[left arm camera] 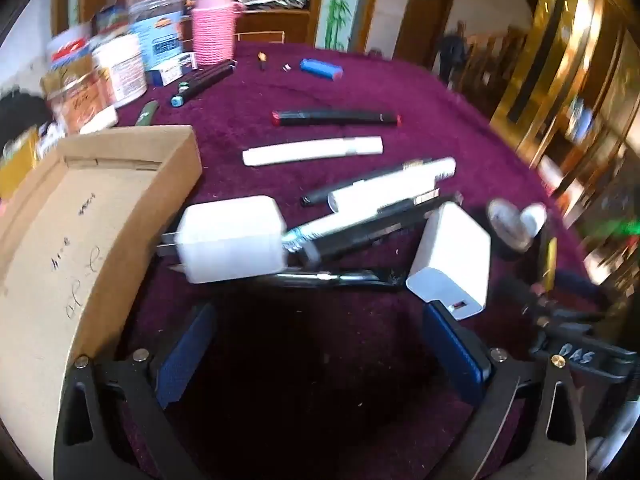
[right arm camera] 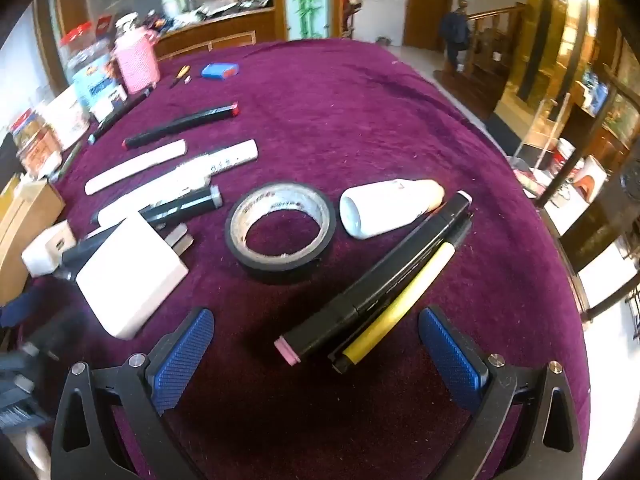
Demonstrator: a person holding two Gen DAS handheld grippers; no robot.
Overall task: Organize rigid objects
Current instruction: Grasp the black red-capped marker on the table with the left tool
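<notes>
Both grippers, left [left arm camera: 320, 354] and right [right arm camera: 316, 354], stand wide apart and empty above the tabletop [right arm camera: 360, 100], near chargers [left arm camera: 232, 238] and markers [right arm camera: 376, 280].

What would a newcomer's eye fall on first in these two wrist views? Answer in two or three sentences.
The purple tablecloth, strewn with pens and markers. In the right wrist view, a roll of black tape lies flat mid-table, with a pink-tipped black marker nearest the open right gripper. In the left view, an open cardboard box sits beside a white charger.
</notes>
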